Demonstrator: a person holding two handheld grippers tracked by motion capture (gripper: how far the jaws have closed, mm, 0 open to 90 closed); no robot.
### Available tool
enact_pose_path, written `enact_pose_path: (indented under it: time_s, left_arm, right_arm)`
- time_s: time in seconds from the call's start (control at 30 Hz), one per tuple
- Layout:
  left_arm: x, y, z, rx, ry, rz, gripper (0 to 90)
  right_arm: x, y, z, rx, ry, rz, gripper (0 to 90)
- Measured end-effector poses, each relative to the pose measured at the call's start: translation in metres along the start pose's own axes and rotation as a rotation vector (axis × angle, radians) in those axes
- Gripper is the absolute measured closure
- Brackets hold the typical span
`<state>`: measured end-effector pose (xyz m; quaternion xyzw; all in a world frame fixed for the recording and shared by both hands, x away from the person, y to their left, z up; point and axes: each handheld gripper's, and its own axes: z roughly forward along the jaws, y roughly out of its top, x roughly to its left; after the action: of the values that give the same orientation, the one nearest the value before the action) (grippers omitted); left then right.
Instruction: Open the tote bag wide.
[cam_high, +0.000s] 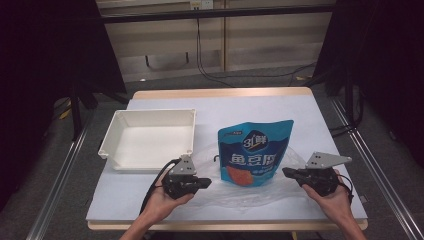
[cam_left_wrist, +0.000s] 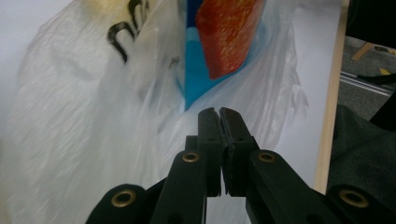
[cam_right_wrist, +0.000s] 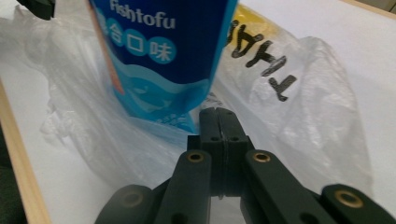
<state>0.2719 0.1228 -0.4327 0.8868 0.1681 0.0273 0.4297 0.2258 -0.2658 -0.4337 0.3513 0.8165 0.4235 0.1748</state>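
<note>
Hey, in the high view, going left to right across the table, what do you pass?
White tray → left gripper → blue fish tofu pouch standing on the clear plastic bag → right gripper.

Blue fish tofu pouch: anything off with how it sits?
Slightly odd: the blue pouch stands upright on a crumpled clear plastic bag spread over the table, not inside it. No spill or damage shows. The white tray sits square, apart to its left.
</note>
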Motion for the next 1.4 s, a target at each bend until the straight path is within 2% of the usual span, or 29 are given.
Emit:
enact_pose_path:
  time_s: [0.1, 0.23, 0.27, 0.33, 0.4, 0.47, 0.53, 0.6, 0.63, 0.67, 0.7, 0.77, 0.8, 0.87, 0.9, 0.97, 1.0, 1.1, 1.17, 1.3, 1.37, 1.4]
  left_arm:
    - [-0.004, 0.007, 0.008, -0.001, -0.018, 0.010, 87.7]
    - [-0.009, 0.014, 0.023, 0.026, -0.036, 0.016, 87.7]
    - [-0.009, 0.015, 0.027, 0.016, -0.035, 0.018, 87.7]
    - [-0.008, 0.017, 0.037, 0.006, -0.052, -0.011, 89.0]
    - [-0.008, 0.018, 0.047, 0.038, -0.045, 0.013, 89.1]
    - [-0.008, 0.018, 0.056, 0.023, -0.063, 0.009, 89.0]
    - [-0.008, 0.019, 0.061, 0.042, -0.065, 0.024, 88.8]
    - [-0.009, 0.019, 0.064, 0.039, -0.061, 0.013, 88.8]
    - [-0.008, 0.019, 0.065, 0.059, -0.049, 0.023, 88.7]
    - [-0.010, 0.017, 0.066, 0.046, -0.046, 0.014, 88.7]
    - [-0.012, 0.014, 0.066, 0.031, -0.034, 0.042, 88.8]
    - [-0.012, 0.010, 0.067, 0.053, -0.065, 0.028, 87.5]
    - [-0.013, 0.005, 0.071, 0.098, -0.065, 0.041, 87.0]
    - [-0.015, 0.003, 0.074, 0.104, -0.061, 0.041, 86.5]
    - [-0.018, 0.001, 0.075, 0.121, -0.046, 0.052, 86.4]
    - [-0.020, 0.002, 0.076, 0.111, -0.057, 0.060, 86.4]
    - [-0.021, 0.003, 0.075, 0.129, -0.049, 0.064, 86.4]
    - [-0.025, 0.003, 0.076, 0.126, -0.066, 0.072, 86.5]
    - [-0.026, 0.006, 0.076, 0.103, -0.074, 0.081, 86.5]
    - [-0.026, 0.012, 0.075, 0.028, -0.084, 0.057, 86.3]
    - [-0.026, 0.014, 0.074, 0.038, -0.096, 0.064, 86.2]
    - [-0.027, 0.013, 0.075, 0.028, -0.096, 0.052, 86.2]
  right_arm:
    - [0.007, 0.002, 0.001, 0.007, 0.008, -0.016, 90.0]
    - [0.022, 0.006, 0.004, 0.014, 0.038, -0.027, 90.0]
    - [0.022, 0.006, 0.004, 0.014, 0.038, -0.027, 90.0]
    - [0.026, 0.008, 0.006, 0.016, 0.048, -0.021, 90.0]
    - [0.030, 0.010, 0.010, 0.018, 0.044, -0.021, 90.0]
    - [0.036, 0.011, 0.018, 0.038, 0.055, -0.035, 90.0]
    - [0.038, 0.010, 0.021, 0.043, 0.064, -0.038, 90.0]
    - [0.040, 0.009, 0.028, 0.063, 0.071, -0.046, 90.0]
    - [0.041, 0.007, 0.031, 0.073, 0.076, -0.042, 90.0]
    - [0.042, 0.006, 0.034, 0.084, 0.076, -0.042, 90.0]
    - [0.042, 0.004, 0.037, 0.096, 0.075, -0.047, 90.0]
    - [0.041, -0.002, 0.043, 0.122, 0.068, -0.040, 90.0]
    - [0.041, -0.004, 0.044, 0.135, 0.062, -0.044, 90.0]
    - [0.040, -0.006, 0.046, 0.142, 0.059, -0.048, 90.0]
    - [0.039, -0.009, 0.048, 0.155, 0.061, -0.039, 90.0]
    - [0.039, -0.010, 0.049, 0.159, 0.063, -0.037, 90.0]
    - [0.041, -0.012, 0.049, 0.172, 0.063, -0.037, 90.0]
    - [0.044, -0.016, 0.051, 0.205, 0.066, -0.057, 90.0]
    - [0.044, -0.017, 0.050, 0.202, 0.099, -0.046, 90.0]
    - [0.049, -0.021, 0.045, 0.206, 0.116, -0.046, 90.0]
    - [0.052, -0.023, 0.042, 0.205, 0.128, -0.055, 90.0]
    - [0.052, -0.024, 0.040, 0.209, 0.134, -0.051, 90.0]
